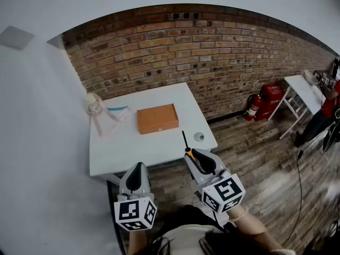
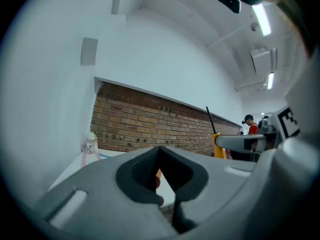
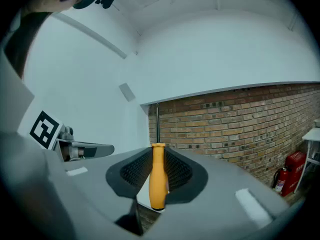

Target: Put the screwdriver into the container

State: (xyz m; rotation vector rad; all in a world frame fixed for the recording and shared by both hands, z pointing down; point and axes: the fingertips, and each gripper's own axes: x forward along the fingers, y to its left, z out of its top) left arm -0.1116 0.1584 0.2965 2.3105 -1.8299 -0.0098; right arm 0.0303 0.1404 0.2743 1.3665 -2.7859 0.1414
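Observation:
My right gripper [image 1: 192,153] is shut on a screwdriver [image 3: 157,176] with a yellow handle; its dark shaft [image 1: 184,139] sticks up past the jaws toward the table's near right edge. The orange box-shaped container [image 1: 157,118] lies in the middle of the white table [image 1: 175,97], well beyond both grippers. My left gripper [image 1: 139,169] is shut with nothing in it, near the table's front edge. In the left gripper view the screwdriver [image 2: 215,139] shows at the right, and a sliver of the container [image 2: 158,175] peeks through the jaws.
A pale bundle with ribbon [image 1: 94,106] lies at the table's far left, a small round grey object [image 1: 198,137] at its near right. A brick wall [image 1: 212,57] stands behind. Red fire extinguishers [image 1: 264,101], another white table [image 1: 308,92] and a person in red [image 1: 329,102] are at right.

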